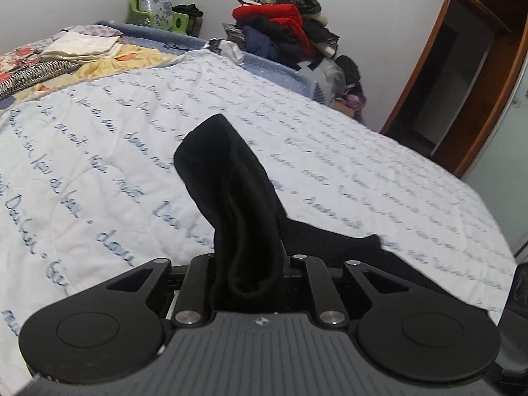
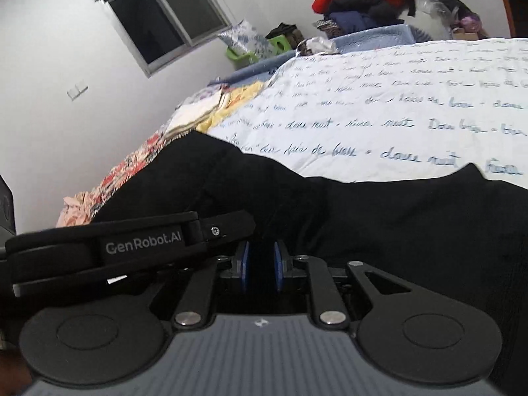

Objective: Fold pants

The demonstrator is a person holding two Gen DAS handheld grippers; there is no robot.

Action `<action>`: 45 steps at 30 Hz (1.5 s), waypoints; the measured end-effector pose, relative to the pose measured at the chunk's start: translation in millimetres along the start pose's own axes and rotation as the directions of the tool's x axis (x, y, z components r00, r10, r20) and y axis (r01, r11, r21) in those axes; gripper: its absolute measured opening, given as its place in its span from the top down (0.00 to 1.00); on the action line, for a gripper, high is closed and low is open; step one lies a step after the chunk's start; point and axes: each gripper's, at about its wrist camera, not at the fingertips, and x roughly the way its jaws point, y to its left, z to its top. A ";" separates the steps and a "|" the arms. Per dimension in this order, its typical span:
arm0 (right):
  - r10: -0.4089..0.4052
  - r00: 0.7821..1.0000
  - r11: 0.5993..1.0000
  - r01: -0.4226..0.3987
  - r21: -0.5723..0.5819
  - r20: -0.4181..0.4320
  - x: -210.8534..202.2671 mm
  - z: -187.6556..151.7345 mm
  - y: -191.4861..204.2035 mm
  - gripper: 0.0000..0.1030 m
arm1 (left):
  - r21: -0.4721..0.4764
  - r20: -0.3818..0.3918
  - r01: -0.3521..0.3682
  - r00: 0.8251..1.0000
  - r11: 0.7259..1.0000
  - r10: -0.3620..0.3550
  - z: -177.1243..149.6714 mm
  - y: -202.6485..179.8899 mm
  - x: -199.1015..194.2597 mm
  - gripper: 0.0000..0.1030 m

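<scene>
The black pants (image 1: 231, 181) lie on a white quilt with blue script (image 1: 115, 125). My left gripper (image 1: 247, 260) is shut on a bunched fold of them. That fold stands up out of the jaws and hides the fingertips, and more cloth trails off to the right. In the right wrist view the pants (image 2: 363, 224) spread wide over the quilt (image 2: 396, 115). My right gripper (image 2: 261, 260) is shut on their near edge, with dark cloth pinched between its blue pads (image 2: 244, 264). The left gripper's black body (image 2: 132, 244) lies close by at its left.
A heap of red and dark clothes (image 1: 283, 29) stands past the bed's far edge. Folded linens (image 1: 76, 46) and patterned bedding lie at the far left. Green stools (image 1: 148, 13) sit by the wall and a wooden wardrobe (image 1: 462, 82) stands right. A window (image 2: 165, 23) is on the wall.
</scene>
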 end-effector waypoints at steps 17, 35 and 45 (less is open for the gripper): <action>-0.020 0.980 0.998 0.009 0.057 0.200 -95.9 -2.3 -36.7 0.85 | 0.145 0.020 0.135 0.990 0.980 -0.139 -14.4 -101.6 -38.0 0.81; -0.116 0.947 0.986 0.074 0.150 0.299 -165.2 -21.3 -88.4 0.85 | 0.314 -0.036 0.220 0.975 0.923 -0.220 -48.1 -195.4 -36.2 0.81; -0.205 0.929 0.969 0.149 0.198 0.309 -190.1 -38.3 -118.0 0.85 | 0.396 -0.092 0.257 0.966 0.882 -0.240 -80.0 -243.5 -22.0 0.81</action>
